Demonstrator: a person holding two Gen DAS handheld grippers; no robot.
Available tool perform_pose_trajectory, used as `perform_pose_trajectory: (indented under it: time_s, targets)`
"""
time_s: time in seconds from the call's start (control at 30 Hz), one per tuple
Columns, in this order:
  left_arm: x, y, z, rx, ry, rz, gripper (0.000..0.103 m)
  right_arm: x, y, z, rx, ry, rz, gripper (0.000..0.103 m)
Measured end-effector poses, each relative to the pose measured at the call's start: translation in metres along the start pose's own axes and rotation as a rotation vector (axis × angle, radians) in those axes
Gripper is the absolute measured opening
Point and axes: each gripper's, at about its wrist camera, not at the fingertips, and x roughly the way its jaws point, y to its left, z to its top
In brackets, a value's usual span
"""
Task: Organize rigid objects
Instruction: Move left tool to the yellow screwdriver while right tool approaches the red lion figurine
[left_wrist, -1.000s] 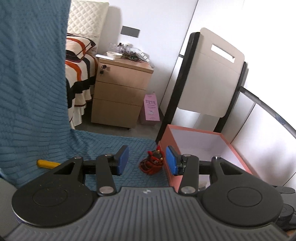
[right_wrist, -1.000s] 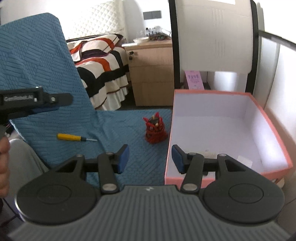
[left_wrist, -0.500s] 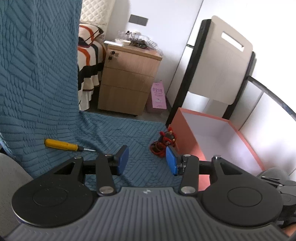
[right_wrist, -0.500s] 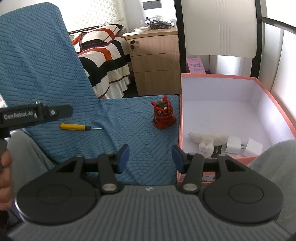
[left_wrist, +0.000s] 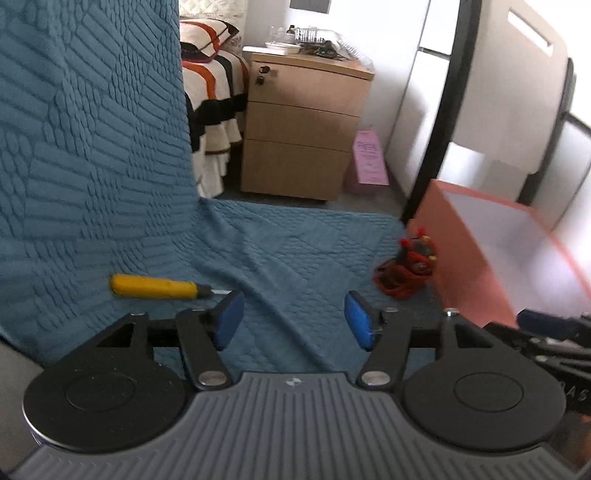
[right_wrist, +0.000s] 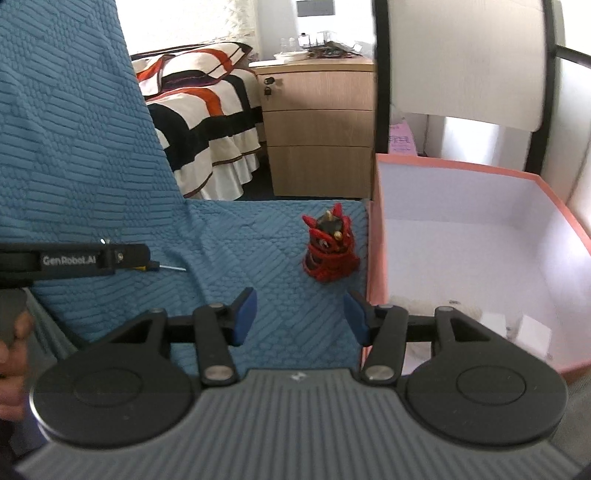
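Observation:
A yellow-handled screwdriver (left_wrist: 157, 287) lies on the blue quilted cover (left_wrist: 288, 251), just beyond my left gripper's left finger. A red figurine (left_wrist: 408, 269) stands upright on the cover beside the pink box (left_wrist: 458, 243). My left gripper (left_wrist: 293, 325) is open and empty above the cover. In the right wrist view the figurine (right_wrist: 328, 249) stands next to the pink box (right_wrist: 373, 236), with small white items inside it. My right gripper (right_wrist: 300, 320) is open and empty, just short of the figurine. The left gripper's side (right_wrist: 74, 260) hides most of the screwdriver there.
A wooden drawer cabinet (left_wrist: 303, 133) stands behind the cover, with a striped bed (right_wrist: 199, 110) to its left. A folded chair or board (right_wrist: 458, 55) stands behind the box. The cover rises steeply on the left.
Both grippers have swung left and drawn closer to the cover. The screwdriver is now nearer the left gripper's fingers, and the figurine is nearer the right gripper's fingers. Both stay open.

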Motion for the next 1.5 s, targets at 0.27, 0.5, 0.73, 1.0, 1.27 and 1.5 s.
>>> perform_pose_trajectory:
  time_s: [0.27, 0.5, 0.73, 1.0, 1.27, 1.5]
  targets:
    - [0.044, 0.021, 0.040, 0.093, 0.097, 0.047, 0.067, 0.031, 0.008, 0.016, -0.068, -0.005, 0.020, 0.064]
    - [0.102, 0.055, 0.071, 0.202, 0.316, 0.111, 0.067, 0.056, 0.011, 0.021, -0.084, 0.007, 0.048, 0.073]
    - [0.134, 0.064, 0.078, 0.362, 0.434, 0.179, 0.067, 0.093, 0.012, 0.039, -0.117, -0.003, -0.008, 0.072]
    - [0.145, 0.045, 0.055, 0.595, 0.514, 0.174, 0.067, 0.129, 0.005, 0.049, -0.155, 0.010, -0.102, 0.072]
    - [0.153, 0.041, 0.032, 0.700, 0.586, 0.207, 0.048, 0.147, 0.007, 0.050, -0.186, 0.052, -0.148, 0.071]
    - [0.160, 0.042, 0.026, 0.704, 0.583, 0.264, 0.029, 0.156, 0.007, 0.050, -0.179, 0.077, -0.166, 0.067]
